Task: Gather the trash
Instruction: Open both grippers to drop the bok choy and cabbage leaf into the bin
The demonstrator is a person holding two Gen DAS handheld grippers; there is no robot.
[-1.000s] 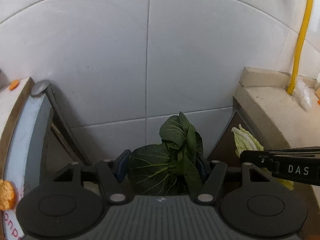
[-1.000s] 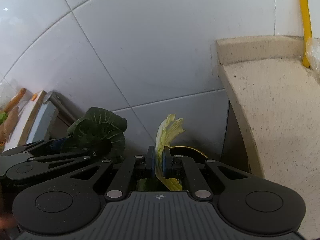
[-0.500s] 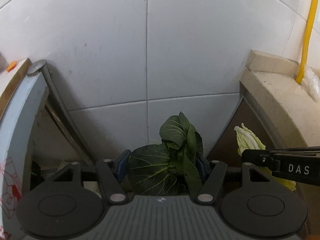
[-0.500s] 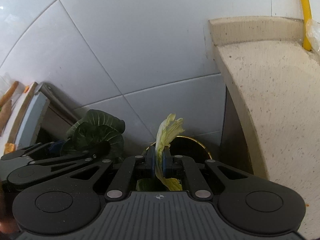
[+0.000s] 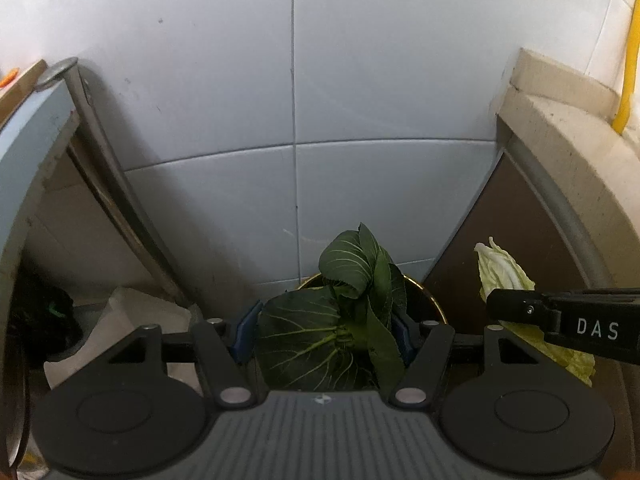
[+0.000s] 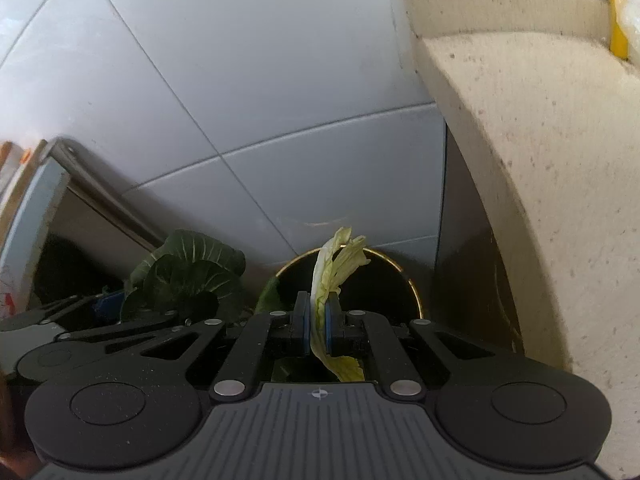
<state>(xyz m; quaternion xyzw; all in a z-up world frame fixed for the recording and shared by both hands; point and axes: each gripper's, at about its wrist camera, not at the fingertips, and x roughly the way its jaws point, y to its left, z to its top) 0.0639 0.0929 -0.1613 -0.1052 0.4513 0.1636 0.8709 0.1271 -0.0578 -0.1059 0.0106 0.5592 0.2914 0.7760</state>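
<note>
Pretty sure this is a home kitchen, down in the gap beside the counter

White glazed wall tiles [image 5: 224, 80] with thin grout lines run all the way down, and a speckled beige stone surface [image 6: 540, 152] with a raised back lip sits on the right, a yellow pipe [image 5: 628, 72] running up the wall behind it. Veg scraps are in play too: a dark green bok choy [image 5: 340, 328] and a pale napa cabbage leaf [image 6: 332, 276] over a round black bin with a gold rim [image 6: 404, 276] on the floor. On the left, a metal-edged cabinet [image 5: 28, 148].
</note>
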